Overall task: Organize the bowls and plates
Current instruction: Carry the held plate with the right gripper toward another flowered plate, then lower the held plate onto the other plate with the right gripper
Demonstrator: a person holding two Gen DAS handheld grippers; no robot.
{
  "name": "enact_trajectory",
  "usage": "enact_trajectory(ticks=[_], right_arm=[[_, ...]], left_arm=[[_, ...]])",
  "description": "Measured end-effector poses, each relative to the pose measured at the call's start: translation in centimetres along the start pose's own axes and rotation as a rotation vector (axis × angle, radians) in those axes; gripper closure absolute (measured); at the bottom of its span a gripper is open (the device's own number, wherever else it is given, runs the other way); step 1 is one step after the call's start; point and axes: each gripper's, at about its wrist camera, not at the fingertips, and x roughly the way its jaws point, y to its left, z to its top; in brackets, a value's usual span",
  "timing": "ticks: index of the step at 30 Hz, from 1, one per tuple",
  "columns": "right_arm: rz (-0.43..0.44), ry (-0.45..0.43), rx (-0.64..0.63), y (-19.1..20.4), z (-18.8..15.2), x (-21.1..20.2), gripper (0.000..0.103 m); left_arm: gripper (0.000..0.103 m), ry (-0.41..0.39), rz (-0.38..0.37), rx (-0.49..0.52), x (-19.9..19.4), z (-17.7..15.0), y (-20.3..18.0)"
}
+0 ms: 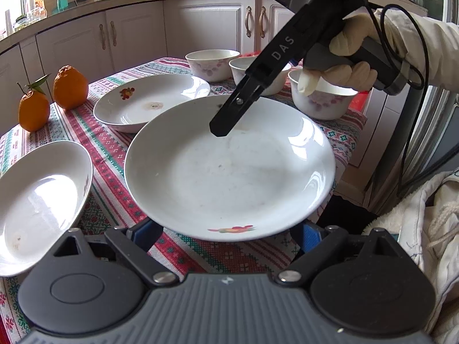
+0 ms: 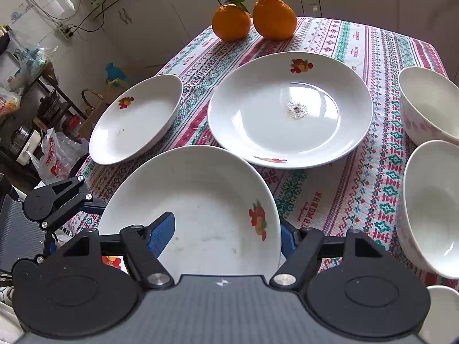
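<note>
Inventory, largest item first.

1. Table under a red, green and white patterned woven cloth (image 2: 330,200). It carries everything below.
2. Near plate, a shallow white ceramic plate with a fruit print (image 1: 229,177). This is the item in hand. It sits at the table's near corner, between my two tools, and I judge that it overhangs the edge slightly.
3. Far plate, same pattern, with a patch of crumbs at its centre (image 2: 258,120). It is the likely base of the stack.
4. Third matching white plate (image 2: 134,123), apart at the cloth's side edge.
5. Three white ceramic bowls with pink flowers (image 1: 212,66), grouped close together beyond the near plate.
6. Two orange citrus fruits, one with leaves (image 2: 231,23), at the far end.
7. Right gripper (image 2: 223,236). Its jaws are spread wide and straddle the near plate's rim, one blue pad (image 2: 160,235) over the inner face and the other behind the rim. It is not clamped as far as I can see.
8. Left gripper (image 1: 226,235). Its jaws are also wide, its fingertips are hidden under the plate's near rim, and it holds nothing.

Handling note: I want the right pads to close squarely on the rim before lifting. I then keep the plate level, steady it with the left gripper, and lower it centred onto the far plate.
</note>
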Motion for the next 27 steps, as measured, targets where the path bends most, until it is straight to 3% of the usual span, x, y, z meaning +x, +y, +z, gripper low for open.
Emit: enact_trajectory(ticks=[13,27], right_arm=[[0.034,-0.033,-0.100,3.5,4.3,0.5,0.025],[0.128,-0.003,-0.240,9.3,11.3,6.8,0.025]], left_arm=[[0.009,-0.040,0.079,-0.069,-3.8,0.3,3.0],[0.009,-0.024,0.222,-0.176,-7.1,-1.8,8.8]])
